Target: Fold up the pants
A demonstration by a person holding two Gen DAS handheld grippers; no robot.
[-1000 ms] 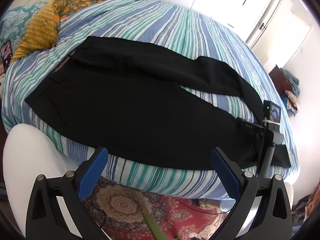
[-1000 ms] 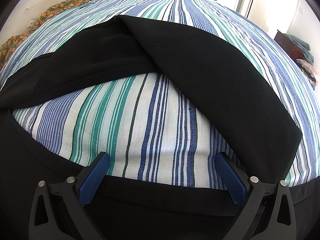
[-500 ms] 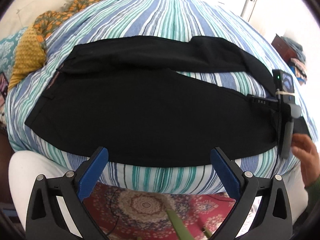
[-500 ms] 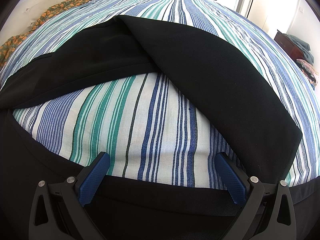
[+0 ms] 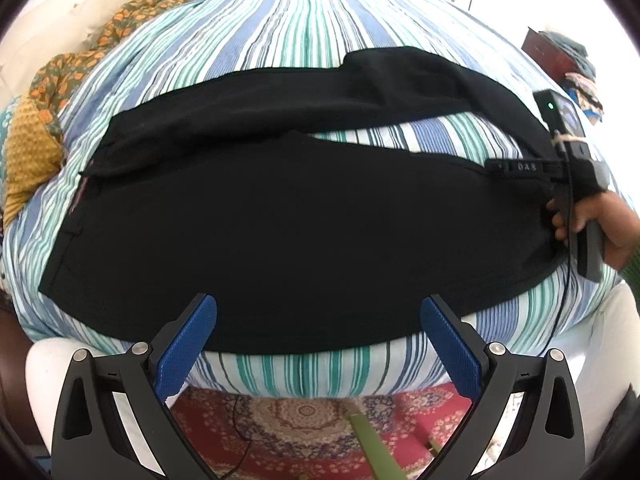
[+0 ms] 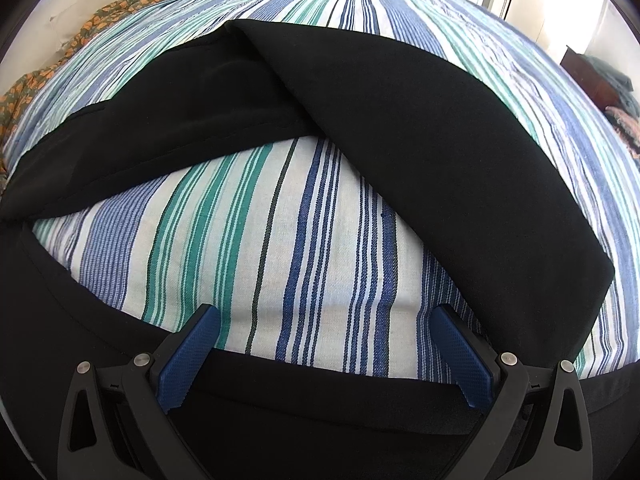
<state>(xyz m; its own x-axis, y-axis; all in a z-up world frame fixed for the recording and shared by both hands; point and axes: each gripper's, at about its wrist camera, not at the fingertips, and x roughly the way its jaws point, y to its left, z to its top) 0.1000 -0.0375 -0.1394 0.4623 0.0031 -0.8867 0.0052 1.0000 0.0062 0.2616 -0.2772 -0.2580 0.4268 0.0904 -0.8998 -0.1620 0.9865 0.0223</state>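
Black pants (image 5: 280, 220) lie spread across the striped bed (image 5: 312, 32), waistband to the left, legs to the right, the far leg bent back on itself. My left gripper (image 5: 320, 320) is open and empty, off the bed's near edge above the rug. The right gripper's body (image 5: 576, 168) shows at the near leg's cuff, held by a hand. In the right wrist view my right gripper (image 6: 326, 340) is open, low over the near leg's edge (image 6: 320, 392), with the far leg (image 6: 400, 128) beyond bare sheet (image 6: 280, 240).
An orange patterned blanket (image 5: 80, 68) and a yellow cushion (image 5: 28, 160) lie at the bed's far left. A red rug (image 5: 304, 420) covers the floor below the bed edge. A dark cabinet with clothes (image 5: 560, 60) stands at the far right.
My left gripper has swung rightward and closer along the bed's edge, so the pants now sit centred. A hand has come into view on the right gripper's handle. The right gripper has hardly moved.
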